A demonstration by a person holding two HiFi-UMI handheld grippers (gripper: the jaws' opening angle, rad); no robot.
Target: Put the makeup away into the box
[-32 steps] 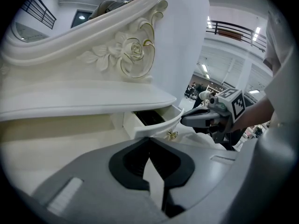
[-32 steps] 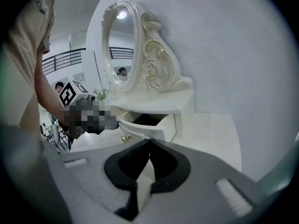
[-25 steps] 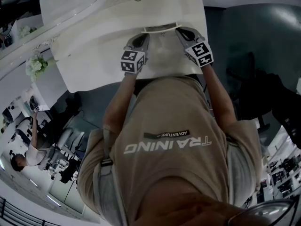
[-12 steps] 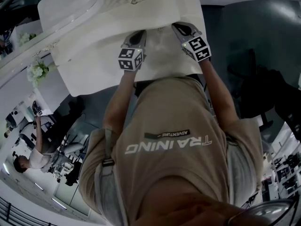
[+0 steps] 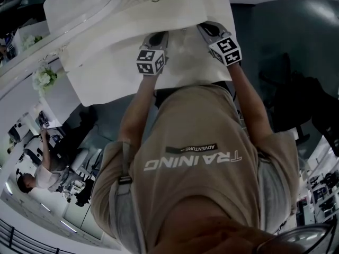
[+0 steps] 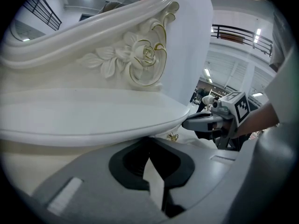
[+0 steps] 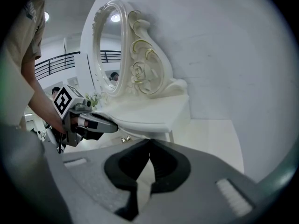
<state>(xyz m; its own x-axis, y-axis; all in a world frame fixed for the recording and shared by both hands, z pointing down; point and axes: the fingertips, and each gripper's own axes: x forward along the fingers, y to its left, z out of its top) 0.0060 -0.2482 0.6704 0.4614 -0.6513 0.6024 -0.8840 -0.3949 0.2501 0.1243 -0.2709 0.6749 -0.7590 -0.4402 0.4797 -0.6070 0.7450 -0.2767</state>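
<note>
Left arm: bare forearm (image 5: 139, 107) stretched forward from the body, with the left gripper (image 5: 157, 37) aimed ahead and tilted downward over the near part of the worktop (image 5: 106, 75).
Right arm: bare forearm (image 5: 249, 102) stretched forward in the same way, with the right gripper (image 5: 208, 29) tilted downward, level with the left one and a little apart from it.
Left fingers: clenched tip to tip in the left gripper view, with nothing between them.
Right fingers: clenched tip to tip in the right gripper view, also with nothing between them.
Gripper tips: each sits just under the front lip of the raised shelf (image 6: 93, 118), close to a small gold knob (image 6: 174, 136).
Makeup and box: I cannot make out either one in any view.
Worktop: a white dressing table, plain and pale, with the raised shelf along its back.
Mirror: an oval mirror (image 7: 105, 50) in a white frame stands on the shelf, with a carved rose (image 6: 147, 55) edged in gold at its foot.
Flowers: a small white bunch (image 5: 42, 78) sits at the left end of the dressing table.
Person: wears a beige T-shirt (image 5: 196, 194) that fills the lower half of the head view.
Room: a bare white wall (image 7: 233, 55) rises to the right of the dressing table. A dark railing (image 7: 70, 62), ceiling lights and rows of desks lie beyond, and another person (image 5: 32, 176) is well away in the background.
</note>
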